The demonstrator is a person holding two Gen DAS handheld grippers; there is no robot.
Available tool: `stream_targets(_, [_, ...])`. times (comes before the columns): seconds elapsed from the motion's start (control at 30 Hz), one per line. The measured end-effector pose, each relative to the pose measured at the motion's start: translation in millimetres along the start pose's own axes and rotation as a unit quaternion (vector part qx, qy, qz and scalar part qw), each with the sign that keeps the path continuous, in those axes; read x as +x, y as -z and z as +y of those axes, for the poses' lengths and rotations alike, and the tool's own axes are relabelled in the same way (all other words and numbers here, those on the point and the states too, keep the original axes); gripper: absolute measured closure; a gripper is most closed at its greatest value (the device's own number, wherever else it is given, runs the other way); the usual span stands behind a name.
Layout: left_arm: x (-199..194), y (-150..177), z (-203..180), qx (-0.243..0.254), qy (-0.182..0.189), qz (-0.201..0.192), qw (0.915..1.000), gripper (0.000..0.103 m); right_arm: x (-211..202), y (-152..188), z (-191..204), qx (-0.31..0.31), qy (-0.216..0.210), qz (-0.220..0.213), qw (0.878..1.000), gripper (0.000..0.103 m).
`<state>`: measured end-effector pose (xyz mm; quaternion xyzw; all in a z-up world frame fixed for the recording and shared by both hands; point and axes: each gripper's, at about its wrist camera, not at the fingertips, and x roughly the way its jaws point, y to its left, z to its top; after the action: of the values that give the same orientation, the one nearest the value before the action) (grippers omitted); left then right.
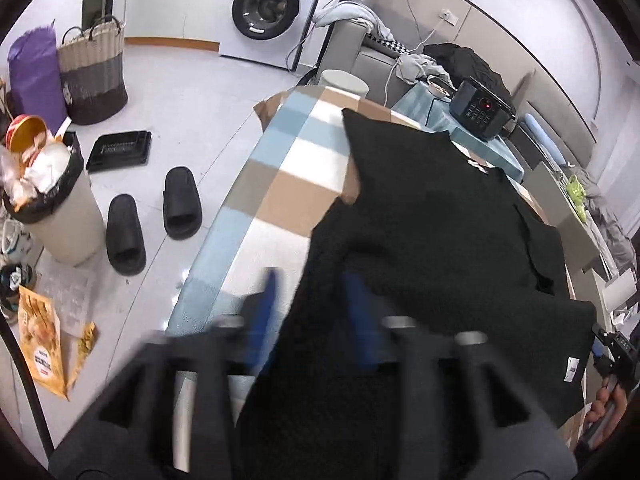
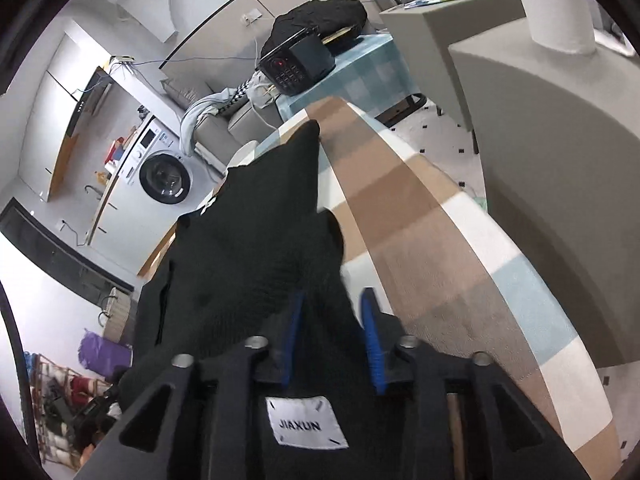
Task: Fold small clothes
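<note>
A black knit garment (image 1: 440, 216) lies on a table covered with a checked blue, tan and white cloth (image 1: 280, 184). Its near edge is lifted and drapes between the blue-padded fingers of my left gripper (image 1: 316, 304), which is shut on it. In the right wrist view the same garment (image 2: 264, 240) hangs between the blue fingers of my right gripper (image 2: 332, 320), also shut on it. A white JIAXUN label (image 2: 306, 426) shows just in front of that camera. The right gripper (image 1: 612, 352) shows at the left wrist view's right edge.
The checked cloth (image 2: 440, 240) runs on to the right of the garment. A black device with buttons (image 1: 480, 110) sits on a teal side table. On the floor are black slippers (image 1: 152, 216), a full bin (image 1: 52, 208), a woven basket (image 1: 94, 76) and a washing machine (image 1: 276, 12).
</note>
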<state>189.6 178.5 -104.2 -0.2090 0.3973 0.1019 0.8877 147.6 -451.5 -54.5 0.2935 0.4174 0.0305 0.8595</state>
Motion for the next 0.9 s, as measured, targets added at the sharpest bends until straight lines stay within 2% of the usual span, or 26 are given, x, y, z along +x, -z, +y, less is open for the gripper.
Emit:
stream_targets(0.03, [5.2, 0.4, 1.6, -0.006, -0.003, 0.003, 1.0, 0.048, 2.3, -0.5, -1.9, -0.002, 0.003, 0.003, 1.0, 0.049])
stream_targets(0.13, [23.2, 1.5, 0.2, -0.013, 0.016, 0.031, 0.9993, 0.048, 15.3, -1.9, -2.0, -0.005, -0.002, 0.025, 1.0, 0.049])
stream_targets(0.3, [47.3, -2.2, -20.1, 0.008, 0.03, 0.044, 0.9986, 0.048, 36.8, 1.5, 16.0, -0.038, -0.005, 0.039, 0.999, 0.049])
stream_targets(0.33, [51.2, -2.7, -23.7, 0.009, 0.032, 0.046, 0.9984, 0.048, 42.4, 2.4, 19.6, -0.042, -0.003, 0.043, 0.998, 0.052])
stream_targets(0.4, [52.3, -2.0, -28.7, 0.014, 0.041, 0.04, 0.9982, 0.062, 49.5, 3.8, 26.7, -0.058, 0.001, 0.048, 0.997, 0.065])
stream_targets(0.47, [53.6, -0.3, -34.0, 0.03, 0.039, 0.037, 0.9981, 0.088, 52.3, 5.7, 32.1, -0.078, 0.015, 0.043, 0.996, 0.068])
stream_targets(0.53, [52.3, 2.6, -37.4, 0.042, 0.037, 0.034, 0.9978, 0.091, 53.3, 9.2, 34.8, -0.089, 0.015, 0.044, 0.995, 0.076])
stream_targets(0.63, [46.0, 7.2, -39.5, 0.051, 0.04, 0.031, 0.9974, 0.093, 53.4, 11.9, 36.0, -0.097, 0.014, 0.048, 0.994, 0.079])
stream_targets(0.9, [12.2, 37.7, -39.1, 0.07, 0.033, 0.029, 0.9966, 0.093, 41.8, 25.5, 31.2, -0.097, 0.007, 0.061, 0.993, 0.081])
